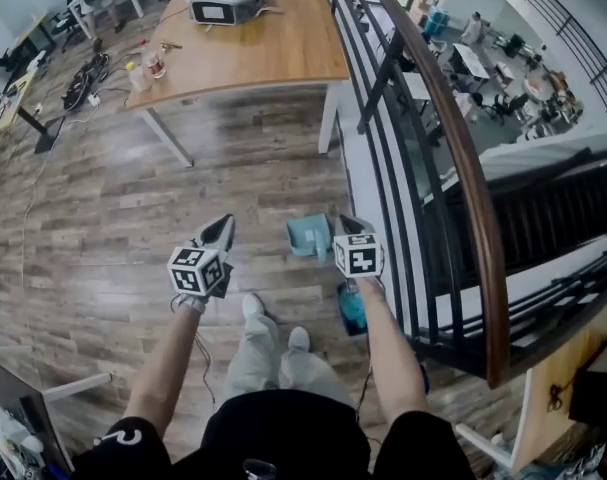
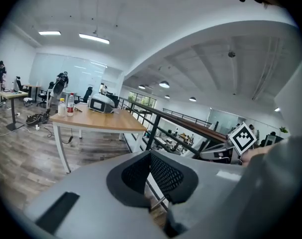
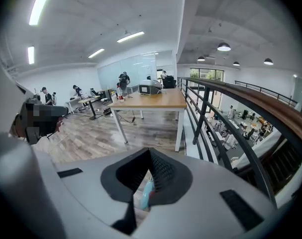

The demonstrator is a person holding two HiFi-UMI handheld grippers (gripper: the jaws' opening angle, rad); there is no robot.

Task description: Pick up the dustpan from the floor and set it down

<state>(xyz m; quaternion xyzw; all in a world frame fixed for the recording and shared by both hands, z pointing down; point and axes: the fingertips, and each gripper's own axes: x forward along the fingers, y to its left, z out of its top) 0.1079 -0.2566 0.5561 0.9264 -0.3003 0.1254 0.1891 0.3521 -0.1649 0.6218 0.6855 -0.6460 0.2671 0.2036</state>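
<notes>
A light blue dustpan (image 1: 308, 236) rests on the wooden floor beside the railing base, just left of my right gripper (image 1: 345, 224). Looking along that gripper (image 3: 150, 152), its jaws meet at the tips, and a sliver of the blue dustpan (image 3: 147, 193) shows through the gap below them, lying on the floor and not held. My left gripper (image 1: 223, 224) hangs further left above bare floor. In its own view the left gripper (image 2: 151, 153) has its jaws together with nothing between them.
A wooden table (image 1: 253, 38) with a grey machine (image 1: 226, 0) stands ahead. A black railing with a wooden handrail (image 1: 453, 148) runs along the right over a lower level. A teal object (image 1: 351, 308) lies by the person's shoes (image 1: 253, 306). Cables (image 1: 83, 78) lie far left.
</notes>
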